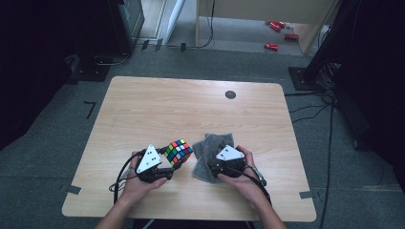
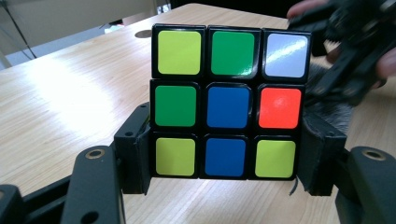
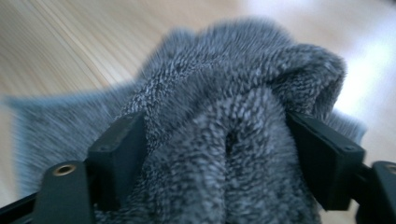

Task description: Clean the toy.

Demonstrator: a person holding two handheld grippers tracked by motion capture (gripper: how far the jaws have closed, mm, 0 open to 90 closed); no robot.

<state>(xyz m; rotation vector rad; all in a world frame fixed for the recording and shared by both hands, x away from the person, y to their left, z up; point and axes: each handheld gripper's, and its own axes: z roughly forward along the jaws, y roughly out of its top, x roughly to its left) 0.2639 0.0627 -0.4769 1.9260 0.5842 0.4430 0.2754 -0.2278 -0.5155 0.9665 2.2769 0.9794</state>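
A scrambled puzzle cube [image 1: 178,151] with coloured stickers is held just above the wooden table [image 1: 157,105], near its front middle. My left gripper [image 1: 168,164] is shut on the cube [image 2: 226,102], its two black jaws pressed against the cube's lower left and right sides. To its right, a grey fuzzy cloth [image 1: 208,148] lies bunched on the table. My right gripper [image 1: 217,162] is shut on a thick fold of that cloth [image 3: 224,140], which bulges up between the jaws.
A small dark round grommet [image 1: 230,94] sits in the table near the far edge. The back and left of the tabletop are bare wood. Red objects [image 1: 277,28] lie on the floor beyond the table.
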